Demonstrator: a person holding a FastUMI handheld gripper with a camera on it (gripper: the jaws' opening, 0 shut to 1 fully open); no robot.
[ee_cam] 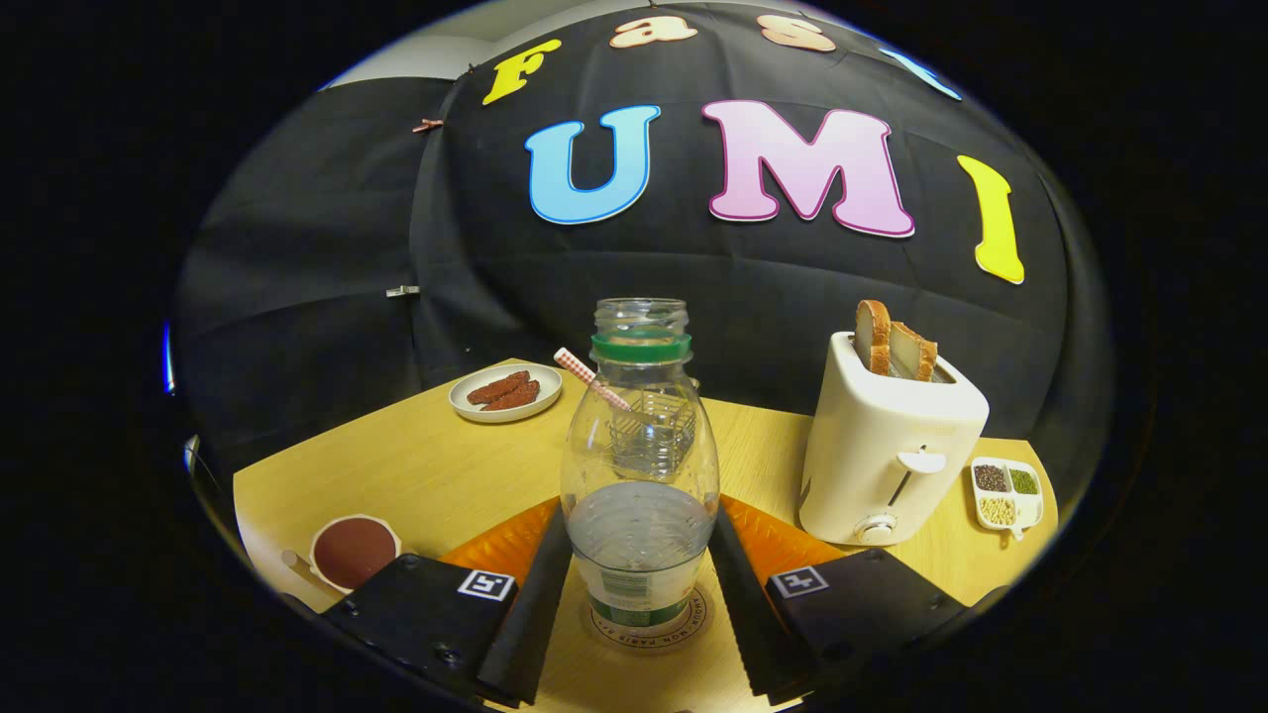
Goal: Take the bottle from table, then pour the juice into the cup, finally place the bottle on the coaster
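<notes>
**A:** Bottle (639,465) position: where does it stand, and on what?

**B:** Upright on the round coaster (646,626), which lies on the wooden worktop (436,465) between the two fingers of the tool (641,594). Its cap is off, a green ring circles the neck, and clear liquid fills only the lower part of the body.

**A:** State of the tool?

**B:** Its fingers flank the lower body of the bottle very closely, one on each side. Whether both press on it or have just let go cannot be told from this view.

**A:** And the cup?

**B:** A wire-patterned cup (654,428) with a checked straw (591,378) shows through and behind the bottle, just beyond it. How much liquid it holds cannot be made out.

**A:** Progress, then?

**B:** By judgement, late. The bottle rests on the coaster, so the final placement appears reached, and the pour is presumably done. Remaining: opening the fingers, if not yet open, and drawing back without tipping the bottle.

**A:** Bystanders?

**B:** A toaster (887,446) with bread, a plate of sausages (505,392), a small seed dish (1007,492), and a bowl of brown contents (354,552).
</notes>
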